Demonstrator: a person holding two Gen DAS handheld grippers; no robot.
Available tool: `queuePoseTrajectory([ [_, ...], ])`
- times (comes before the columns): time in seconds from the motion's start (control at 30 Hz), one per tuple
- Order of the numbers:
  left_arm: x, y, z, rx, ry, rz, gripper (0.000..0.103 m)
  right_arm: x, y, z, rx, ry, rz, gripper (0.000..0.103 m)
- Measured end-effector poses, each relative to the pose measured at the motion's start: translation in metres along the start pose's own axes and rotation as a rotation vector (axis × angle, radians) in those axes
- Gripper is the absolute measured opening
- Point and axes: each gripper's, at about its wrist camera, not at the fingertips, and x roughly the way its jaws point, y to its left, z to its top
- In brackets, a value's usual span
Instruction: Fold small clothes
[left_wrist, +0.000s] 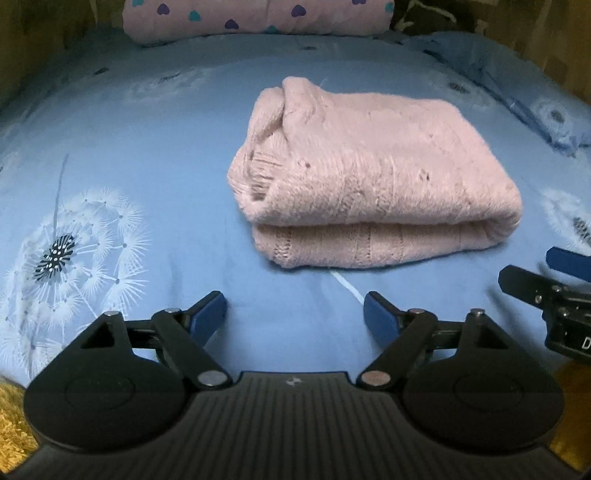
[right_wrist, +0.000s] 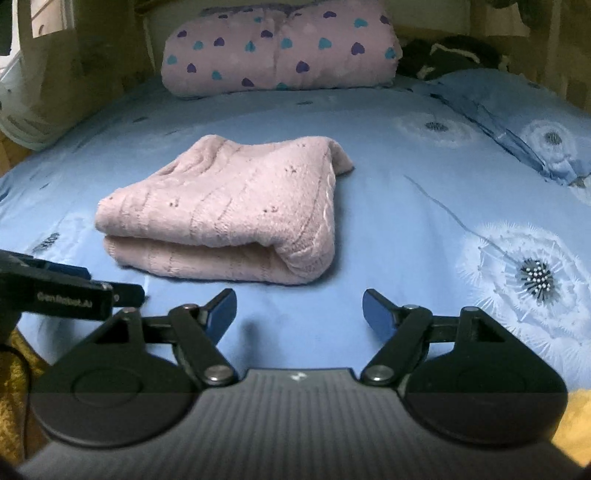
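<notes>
Two views help us. From our left gripper (left_wrist: 294, 314), fingers wide apart and empty, the folded pink sweater (left_wrist: 369, 184) lies ahead, a bit right, on the blue bedsheet (left_wrist: 129, 129). From our right gripper (right_wrist: 299, 312), also wide apart, it lies ahead-left, long side across us, about equally near both.

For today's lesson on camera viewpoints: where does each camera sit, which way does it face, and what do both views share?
Left wrist: sits behind the open left gripper, faces across the bed sheet at the folded pink sweater; right gripper shows at the right edge.
Right wrist: sits behind the open right gripper, faces the same sweater; the left gripper enters from the left.
Shared: sweater, sheet, heart-print blanket.
</notes>
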Motion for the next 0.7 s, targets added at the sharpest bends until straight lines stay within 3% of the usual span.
queuePoseTrajectory([
  [0.33,0.011,-0.003,-0.002,-0.011,-0.017,0.046,0.1,0.017,0.0,-0.013,0.017,0.001,-0.029,0.08],
  [0.4,0.011,-0.003,-0.002,-0.014,-0.02,0.049,0.101,0.018,-0.001,-0.014,0.031,0.0,-0.019,0.085],
  [0.7,0.013,-0.003,-0.003,-0.018,-0.025,0.054,0.102,0.02,0.003,-0.017,0.019,-0.01,-0.032,0.087],
])
